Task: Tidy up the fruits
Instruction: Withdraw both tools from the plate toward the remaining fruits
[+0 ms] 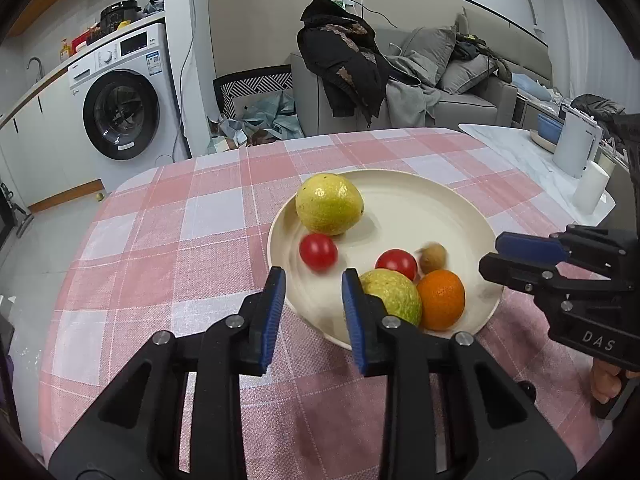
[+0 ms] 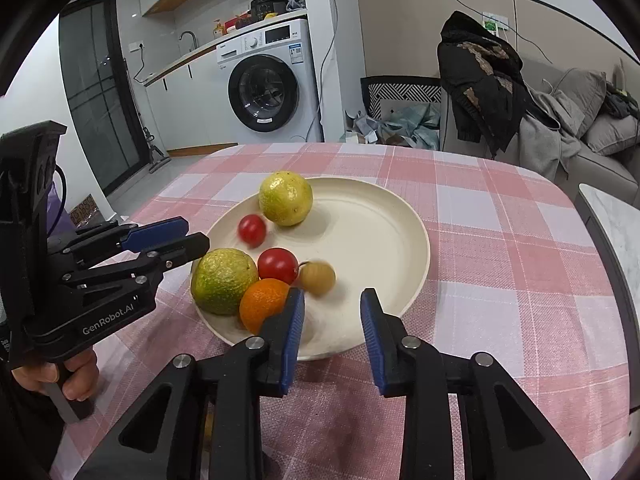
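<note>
On the desk [image 1: 168,216], covered by a pink-and-white checked cloth, sits a cream plate [image 2: 384,216] holding all the fruit. Largest: a yellow-green citrus [image 1: 329,204] at the far rim and a greener citrus [image 2: 223,281] at the near rim. An orange [image 2: 262,304] touches the greener one. Two red cherry tomatoes: one [image 2: 277,265] against the orange, one [image 1: 318,252] blurred, near the yellow citrus. A small brown fruit [image 2: 318,278], blurred, lies beside the near tomato. Left tool [image 1: 314,280] and right tool [image 2: 332,300]: both narrowly parted, pads gripping nothing, at the plate's near edge.
</note>
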### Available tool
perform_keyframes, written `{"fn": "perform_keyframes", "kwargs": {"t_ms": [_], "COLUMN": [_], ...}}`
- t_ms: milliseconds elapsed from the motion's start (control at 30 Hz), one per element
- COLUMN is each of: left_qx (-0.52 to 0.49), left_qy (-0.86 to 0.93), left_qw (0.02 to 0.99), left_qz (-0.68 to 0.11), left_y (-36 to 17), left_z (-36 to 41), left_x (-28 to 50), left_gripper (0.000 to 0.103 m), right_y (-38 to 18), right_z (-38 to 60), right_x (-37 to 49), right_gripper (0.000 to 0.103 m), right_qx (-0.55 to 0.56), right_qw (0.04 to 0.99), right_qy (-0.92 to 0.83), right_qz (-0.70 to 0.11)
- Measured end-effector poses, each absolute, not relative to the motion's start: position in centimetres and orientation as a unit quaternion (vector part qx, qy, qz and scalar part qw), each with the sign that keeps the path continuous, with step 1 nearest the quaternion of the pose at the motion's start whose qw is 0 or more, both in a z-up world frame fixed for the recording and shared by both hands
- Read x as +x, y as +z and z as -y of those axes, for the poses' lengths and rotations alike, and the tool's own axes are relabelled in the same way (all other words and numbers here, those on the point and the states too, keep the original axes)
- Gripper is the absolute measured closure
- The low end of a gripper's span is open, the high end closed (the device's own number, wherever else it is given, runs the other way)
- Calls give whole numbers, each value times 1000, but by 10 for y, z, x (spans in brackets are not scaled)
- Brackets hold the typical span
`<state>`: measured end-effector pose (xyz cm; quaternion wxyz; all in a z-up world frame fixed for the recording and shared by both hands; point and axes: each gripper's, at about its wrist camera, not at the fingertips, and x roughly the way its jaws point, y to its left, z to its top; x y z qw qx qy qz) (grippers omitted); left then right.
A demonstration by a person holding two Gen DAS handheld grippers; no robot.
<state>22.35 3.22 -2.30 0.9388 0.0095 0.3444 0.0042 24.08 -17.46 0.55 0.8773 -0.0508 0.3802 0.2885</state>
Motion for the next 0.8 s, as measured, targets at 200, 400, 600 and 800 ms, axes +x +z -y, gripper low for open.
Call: {"fn": "perform_keyframes", "kwargs": {"t_ms": [200,400,600,800], "left_qx": [16,26,30,28], "left_qy": [8,18,10,-3], "left_qw": [943,948,952,952], "left_qz": [-332,-315,-305,-304], "left_y": [-18,-7,3,12], "left_z": [-34,-35,-30,-25], "left_x": [212,191,164,144], "left_gripper": [43,19,1,1], "right_y": [8,13,19,20], "right_z": [178,181,181,180], "right_x": [238,228,217,213], "right_gripper": [54,16,1,0], "right_qx": [-54,-68,-75,-81], "right_qw": [880,881,885,885], "right_qy": [291,292,292,290], "right_qz": [-371,-366,-354,-355]}}
